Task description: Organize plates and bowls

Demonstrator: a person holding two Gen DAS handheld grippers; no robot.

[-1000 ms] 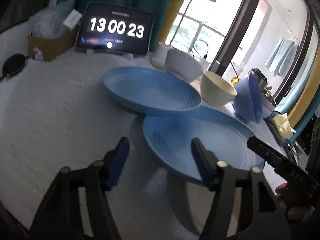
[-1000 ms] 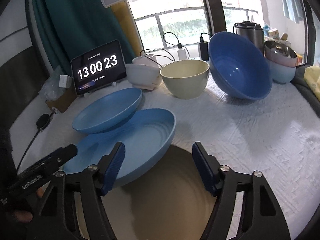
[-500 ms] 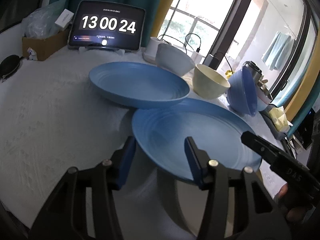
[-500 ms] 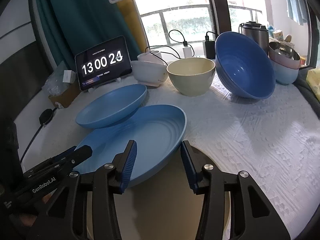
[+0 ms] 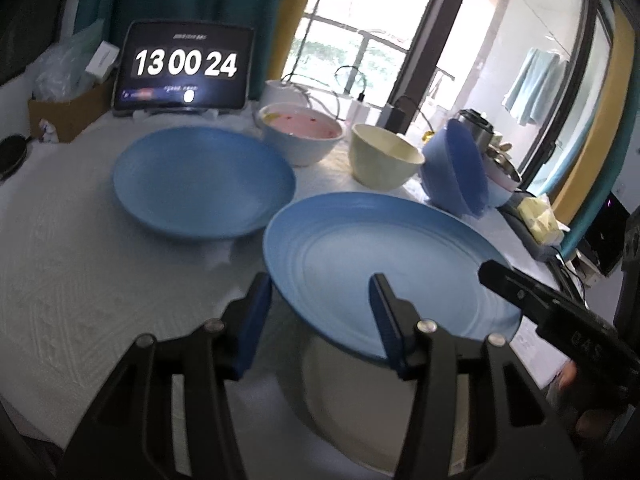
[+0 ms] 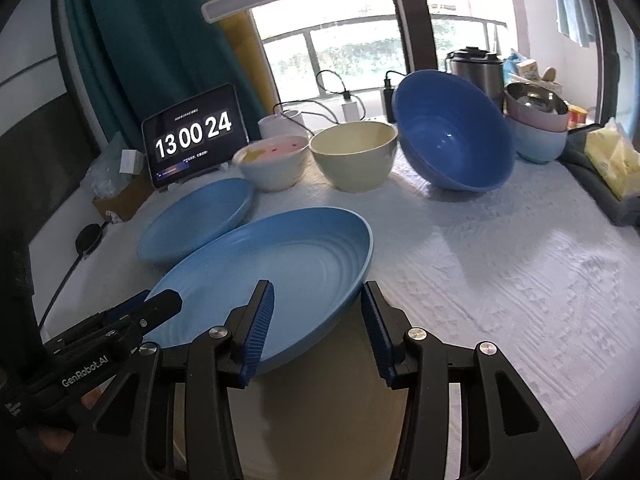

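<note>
Both the left gripper (image 5: pixel 318 312) and right gripper (image 6: pixel 318 320) have closed onto the near blue plate's (image 6: pixel 280 272) rim at six o'clock

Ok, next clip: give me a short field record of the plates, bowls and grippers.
Near blue plate: rim between both grippers' fingers
Left gripper: jaws just been closing astride rim; grip unclear
Right gripper: jaws just been closing too; grip unclear
Far blue plate: on tablecloth, behind
Back row: white bowl, cream bowl, tilted dark blue bowl
</note>
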